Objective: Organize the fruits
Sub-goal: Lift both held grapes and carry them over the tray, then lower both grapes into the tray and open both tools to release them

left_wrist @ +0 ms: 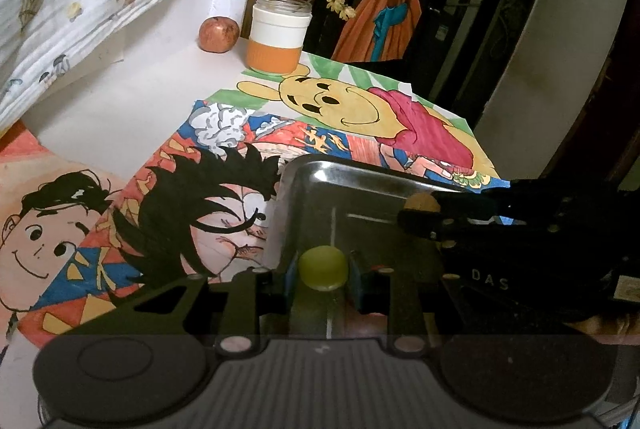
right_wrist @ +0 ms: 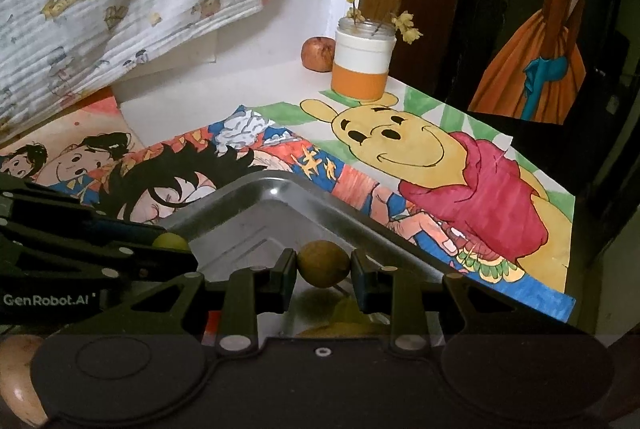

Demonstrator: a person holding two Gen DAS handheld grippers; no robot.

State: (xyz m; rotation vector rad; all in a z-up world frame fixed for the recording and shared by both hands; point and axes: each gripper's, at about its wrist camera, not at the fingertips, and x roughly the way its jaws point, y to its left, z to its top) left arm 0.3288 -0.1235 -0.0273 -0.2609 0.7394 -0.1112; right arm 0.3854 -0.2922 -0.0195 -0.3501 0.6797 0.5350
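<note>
My left tool [left_wrist: 323,271] is clamped on a small green fruit [left_wrist: 323,268], held just above the metal tray [left_wrist: 316,169]. My right tool [right_wrist: 324,265] grips a brownish-yellow fruit [right_wrist: 323,263] over the same tray, near its far corner. Both fruits sit directly over the tray floor, so I judge each release is straight down. A red apple [left_wrist: 219,34] waits well apart beside the orange-banded jar [left_wrist: 278,34] at the bench's back.

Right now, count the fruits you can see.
3, maybe more hidden: green fruit in the left jaws, brown fruit in the right jaws, both over the tray; apple beside the jar.
</note>
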